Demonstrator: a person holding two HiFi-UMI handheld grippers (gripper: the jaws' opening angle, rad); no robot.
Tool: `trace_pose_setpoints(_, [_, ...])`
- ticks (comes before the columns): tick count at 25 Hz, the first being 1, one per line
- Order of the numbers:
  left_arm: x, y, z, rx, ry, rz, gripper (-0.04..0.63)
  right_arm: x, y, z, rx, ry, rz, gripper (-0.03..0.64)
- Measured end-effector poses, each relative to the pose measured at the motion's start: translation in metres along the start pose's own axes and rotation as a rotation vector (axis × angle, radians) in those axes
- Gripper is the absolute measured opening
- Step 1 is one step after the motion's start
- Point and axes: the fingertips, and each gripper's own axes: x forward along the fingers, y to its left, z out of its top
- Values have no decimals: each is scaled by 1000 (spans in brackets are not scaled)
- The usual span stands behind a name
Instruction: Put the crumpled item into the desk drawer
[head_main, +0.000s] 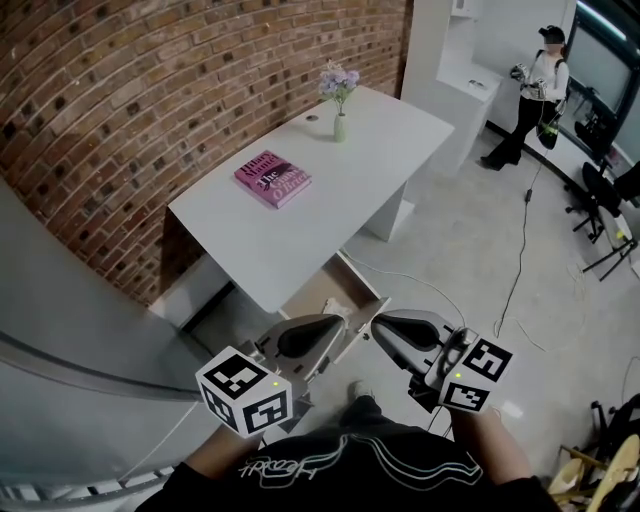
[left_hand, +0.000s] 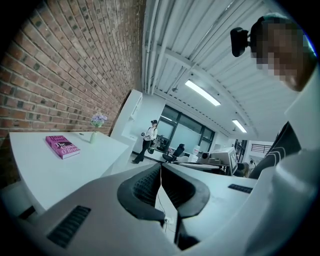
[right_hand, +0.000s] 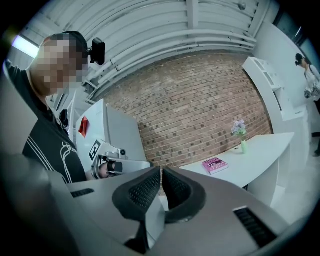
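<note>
The white desk (head_main: 330, 200) stands against the brick wall, and its drawer (head_main: 345, 290) is pulled open at the near end. A small pale lump (head_main: 335, 308) lies in the drawer; I cannot tell what it is. Both grippers hang close to my body, below the drawer, with their tips turned toward each other. My left gripper (head_main: 342, 322) (left_hand: 161, 169) is shut with nothing between its pads. My right gripper (head_main: 376, 325) (right_hand: 161, 172) is also shut and holds nothing. In the right gripper view the left gripper's marker cube (right_hand: 95, 149) shows at the left.
A pink book (head_main: 272, 178) and a small vase of flowers (head_main: 340, 100) sit on the desk. A person (head_main: 530, 95) stands far back right. A cable (head_main: 520, 260) trails over the floor, and stands and chairs (head_main: 605, 210) crowd the right edge. A grey panel (head_main: 70, 320) rises at left.
</note>
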Motion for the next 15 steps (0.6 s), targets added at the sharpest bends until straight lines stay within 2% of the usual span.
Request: trace_pose_setpoints(15, [21,-1,-1,-9,24,16,21,-9,-18,7,36,-5,31,49])
